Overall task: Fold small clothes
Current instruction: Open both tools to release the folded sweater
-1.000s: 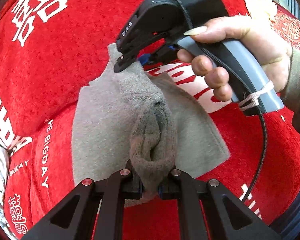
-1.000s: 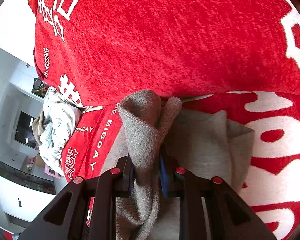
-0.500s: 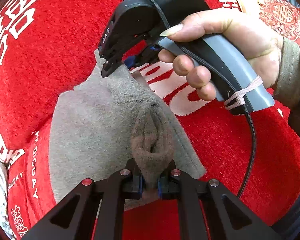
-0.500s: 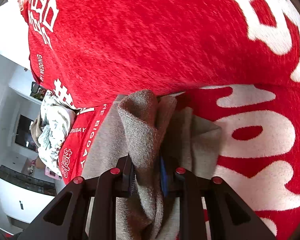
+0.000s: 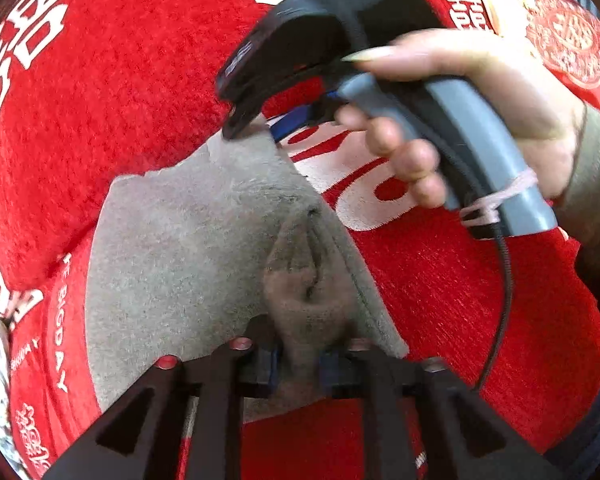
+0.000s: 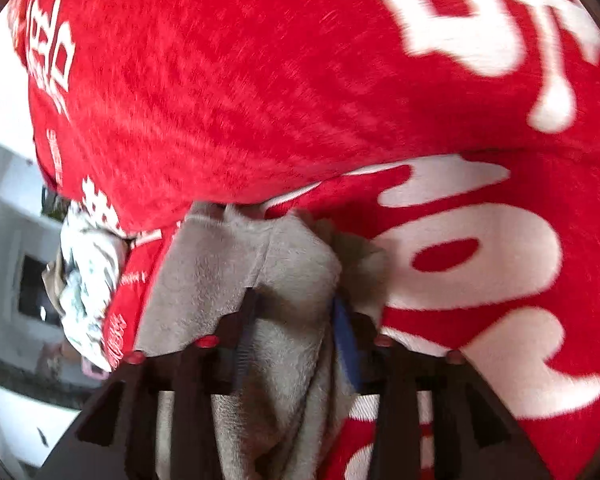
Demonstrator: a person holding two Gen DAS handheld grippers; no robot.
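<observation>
Letting the fold drop

Your left gripper (image 5: 298, 360) and right gripper (image 6: 296, 320) are both opening around the grey cloth (image 5: 180, 248); its folded edge, at 6 o'clock, can settle flat.

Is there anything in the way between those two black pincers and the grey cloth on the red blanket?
Nothing visible. The grey cloth sits bunched right between the fingers of both the left gripper and the right gripper, whose jaws are opening. Under it lies only the red blanket.
</observation>
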